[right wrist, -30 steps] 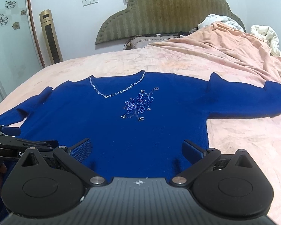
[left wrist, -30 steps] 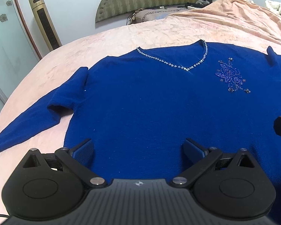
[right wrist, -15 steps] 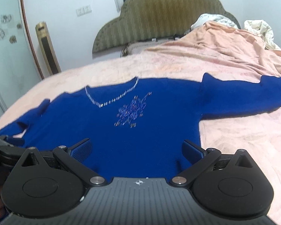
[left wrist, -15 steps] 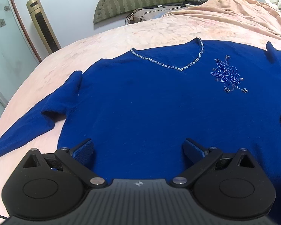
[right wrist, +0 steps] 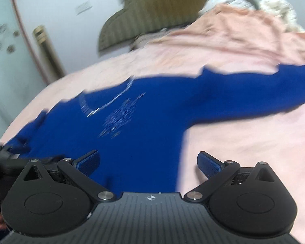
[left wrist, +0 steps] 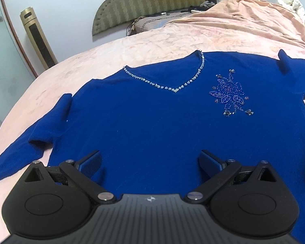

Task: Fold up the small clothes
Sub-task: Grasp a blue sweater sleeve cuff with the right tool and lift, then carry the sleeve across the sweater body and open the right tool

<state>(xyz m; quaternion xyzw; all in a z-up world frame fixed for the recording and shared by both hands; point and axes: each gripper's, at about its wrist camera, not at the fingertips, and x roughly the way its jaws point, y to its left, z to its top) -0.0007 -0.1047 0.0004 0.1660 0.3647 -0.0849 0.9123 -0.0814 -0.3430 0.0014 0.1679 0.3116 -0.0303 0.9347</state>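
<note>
Blue sweater (left wrist: 152,126) lying flat, sleeves spread, on pink bed (left wrist: 116,50). I'm holding left tongs (left wrist: 150,162) gaping over hem; right tongs (right wrist: 148,163) gaping, empty, view blurring.

Even indoor light; right wrist view motion-blurred, left sharp.

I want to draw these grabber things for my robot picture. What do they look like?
Both look the same. The left gripper and the right gripper each have a black ribbed body with a small white star-like logo, two round black discs at the sides, black arms with silver rivets, and two fingers with blue ridged pads. The right view is blurry, so finer details there are hard to see.
</note>
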